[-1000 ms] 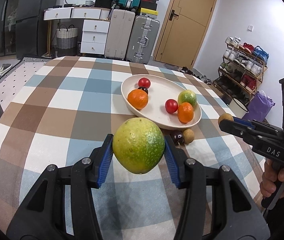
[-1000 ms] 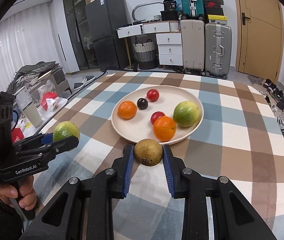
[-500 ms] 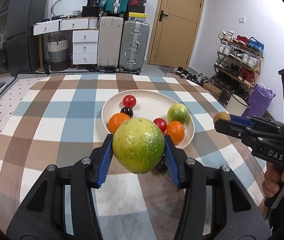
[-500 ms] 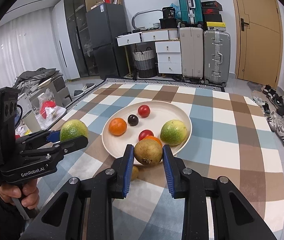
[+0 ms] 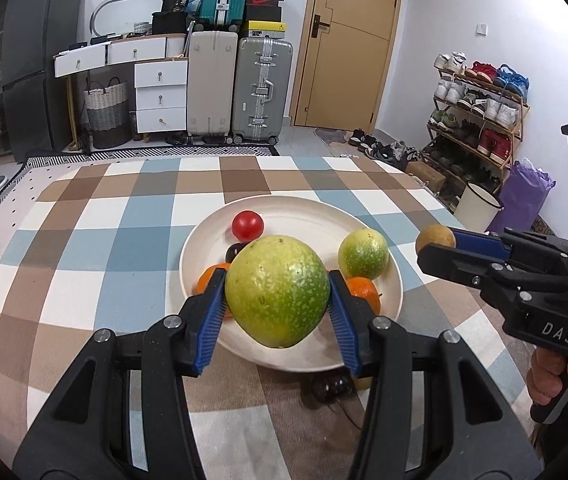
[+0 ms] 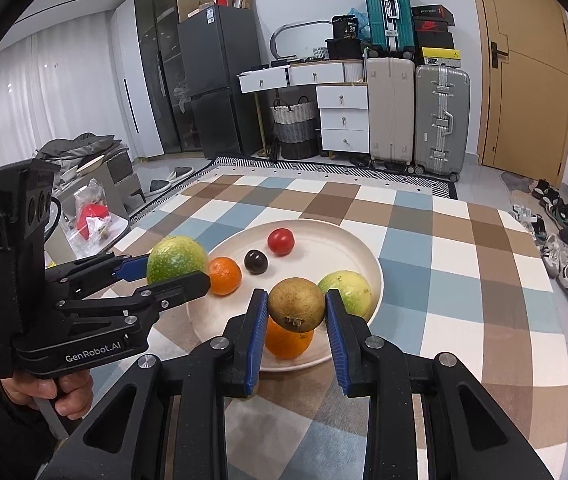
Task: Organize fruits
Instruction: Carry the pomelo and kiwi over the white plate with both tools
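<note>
L gripper clamped on big green fruit, held over plate. R gripper clamped on small brown fruit; tomato at plate's 12 o'clock.

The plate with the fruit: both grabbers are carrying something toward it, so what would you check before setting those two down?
1. Left gripper clamped on the big green fruit: ok.
2. Right gripper clamped on the small brown fruit: ok.
3. Bare space on the plate for both: ok, the far right part is free.
4. Held fruits clear of the oranges below: cannot tell.
5. The two grippers apart from each other: ok.
6. All loose fruit gathered: not ok, a dark fruit lies on the cloth by the plate's near rim.
</note>
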### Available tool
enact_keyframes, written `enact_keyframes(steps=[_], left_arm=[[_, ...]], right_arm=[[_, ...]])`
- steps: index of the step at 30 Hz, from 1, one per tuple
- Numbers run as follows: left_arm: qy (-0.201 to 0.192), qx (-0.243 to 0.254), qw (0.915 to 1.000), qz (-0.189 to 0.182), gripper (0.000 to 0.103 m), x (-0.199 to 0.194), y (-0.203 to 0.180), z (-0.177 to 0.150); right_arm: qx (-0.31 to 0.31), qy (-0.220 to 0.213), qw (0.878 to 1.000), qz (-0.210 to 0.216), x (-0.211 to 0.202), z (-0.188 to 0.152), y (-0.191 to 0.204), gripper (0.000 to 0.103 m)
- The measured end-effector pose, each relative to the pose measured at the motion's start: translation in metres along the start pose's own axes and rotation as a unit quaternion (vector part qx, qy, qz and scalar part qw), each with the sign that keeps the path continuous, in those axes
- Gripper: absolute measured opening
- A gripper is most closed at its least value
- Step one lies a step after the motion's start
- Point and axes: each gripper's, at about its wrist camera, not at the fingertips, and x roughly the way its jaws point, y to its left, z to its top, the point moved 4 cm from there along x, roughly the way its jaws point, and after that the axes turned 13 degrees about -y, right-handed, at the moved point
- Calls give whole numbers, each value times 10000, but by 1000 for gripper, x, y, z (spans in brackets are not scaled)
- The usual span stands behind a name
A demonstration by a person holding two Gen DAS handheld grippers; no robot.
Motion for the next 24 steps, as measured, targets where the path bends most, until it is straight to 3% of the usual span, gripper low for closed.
enact_keyframes(steps=[24], left_arm=[[107,-28,9999,80,46,34,19,-4]], right_arm=[[206,236,9995,-9,60,7,-18,29]])
